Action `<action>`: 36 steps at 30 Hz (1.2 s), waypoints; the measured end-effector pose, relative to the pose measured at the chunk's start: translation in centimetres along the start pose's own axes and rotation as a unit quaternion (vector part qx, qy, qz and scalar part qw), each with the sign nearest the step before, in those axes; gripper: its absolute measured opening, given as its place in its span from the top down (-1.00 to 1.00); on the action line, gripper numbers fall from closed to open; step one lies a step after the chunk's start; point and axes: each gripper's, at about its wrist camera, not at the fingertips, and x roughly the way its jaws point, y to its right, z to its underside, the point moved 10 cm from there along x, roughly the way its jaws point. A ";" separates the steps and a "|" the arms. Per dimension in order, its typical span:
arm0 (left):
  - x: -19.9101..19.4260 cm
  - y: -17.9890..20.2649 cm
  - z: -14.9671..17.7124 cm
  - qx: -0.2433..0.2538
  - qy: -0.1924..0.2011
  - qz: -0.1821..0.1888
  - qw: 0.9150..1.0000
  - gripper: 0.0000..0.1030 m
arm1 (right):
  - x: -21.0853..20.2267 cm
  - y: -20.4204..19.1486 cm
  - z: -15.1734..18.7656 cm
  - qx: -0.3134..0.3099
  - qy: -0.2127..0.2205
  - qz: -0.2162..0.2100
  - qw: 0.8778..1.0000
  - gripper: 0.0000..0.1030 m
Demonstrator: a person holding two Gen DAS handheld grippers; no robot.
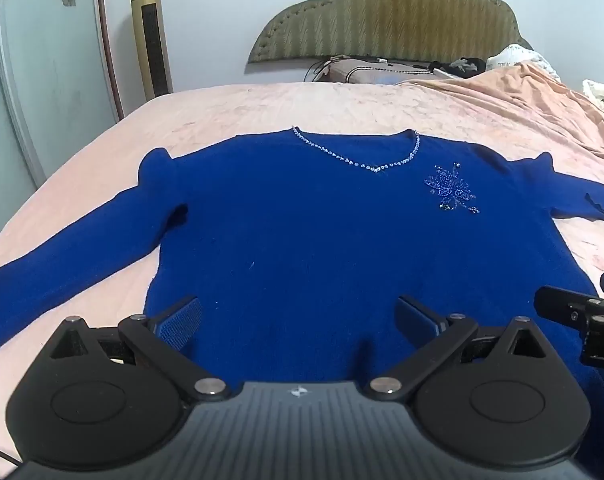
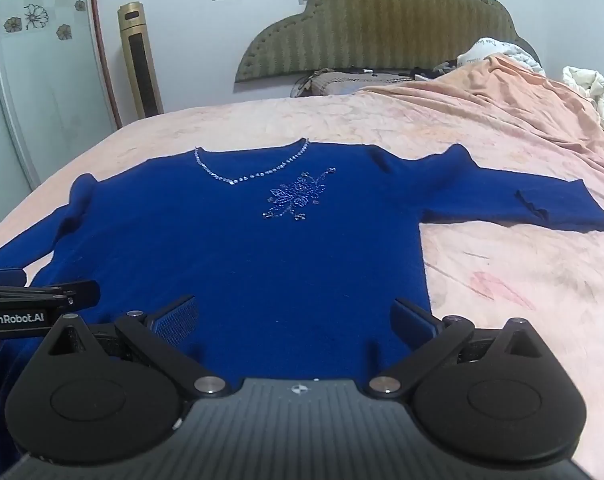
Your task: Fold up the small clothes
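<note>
Bedroom scene: pink bed (image 1: 341, 108) carrying a blue sweater (image 1: 321, 240) spread flat, front up, neckline toward 12 o'clock, hem nearest the cameras. Left gripper (image 1: 298, 316) and right gripper (image 2: 294, 316) both hover over the hem with jaws spread wide, pinching nothing. Judged stage: garment laid out, no fold begun; the next move likely calls for closing on a sleeve or side edge and carrying it inward. Right wrist view shows the whole right sleeve (image 2: 541, 204) at 3 o'clock; left wrist view shows the left sleeve (image 1: 74, 248) running toward 8 o'clock.
</note>
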 end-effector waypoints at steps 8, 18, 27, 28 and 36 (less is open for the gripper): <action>0.3 -0.4 0.2 0.003 -0.001 -0.009 1.000 -1.00 | -0.3 -0.2 -0.1 -0.003 0.006 -0.015 1.000 -1.00; 0.5 -0.3 0.3 0.008 -0.004 -0.014 1.000 -1.00 | -0.2 -0.1 -0.1 -0.001 0.006 -0.021 1.000 -1.00; 0.5 -0.2 0.2 0.006 -0.004 -0.013 1.000 -1.00 | -0.6 -0.4 -0.4 -0.020 0.027 -0.013 0.999 -1.00; 0.5 -0.2 0.2 0.006 -0.004 -0.011 1.000 -1.00 | -0.6 -0.5 -0.4 -0.025 0.029 -0.011 0.999 -1.00; 0.5 -0.2 0.1 0.010 -0.004 -0.018 1.000 -1.00 | -0.6 -0.1 -0.6 -0.017 0.027 -0.020 0.999 -1.00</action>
